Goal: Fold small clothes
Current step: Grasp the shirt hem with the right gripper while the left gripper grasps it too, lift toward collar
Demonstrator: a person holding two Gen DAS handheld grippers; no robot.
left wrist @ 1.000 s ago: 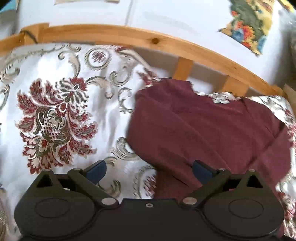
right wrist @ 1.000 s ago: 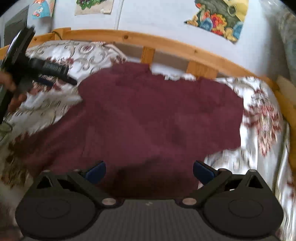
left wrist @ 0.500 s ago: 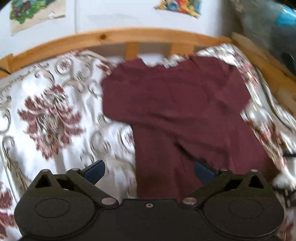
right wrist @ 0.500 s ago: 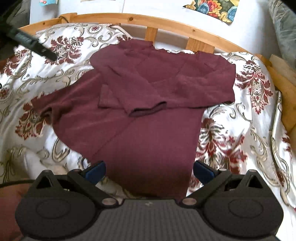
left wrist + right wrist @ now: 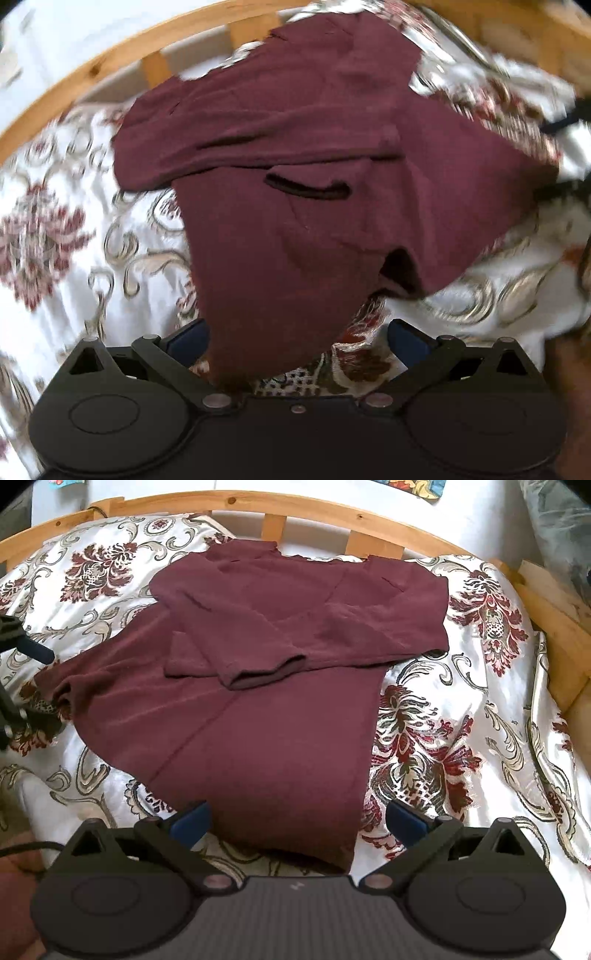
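Shirt [image 5: 280, 709] maroon knit, sleeves folded in | bedspread [image 5: 443, 738] satin floral; both grippers' fingers [image 5: 190, 818] spread, empty

left gripper [image 5: 297, 338]: jaws wide apart, empty | maroon shirt [image 5: 295, 177]: partly folded on floral bedspread [image 5: 66, 229]
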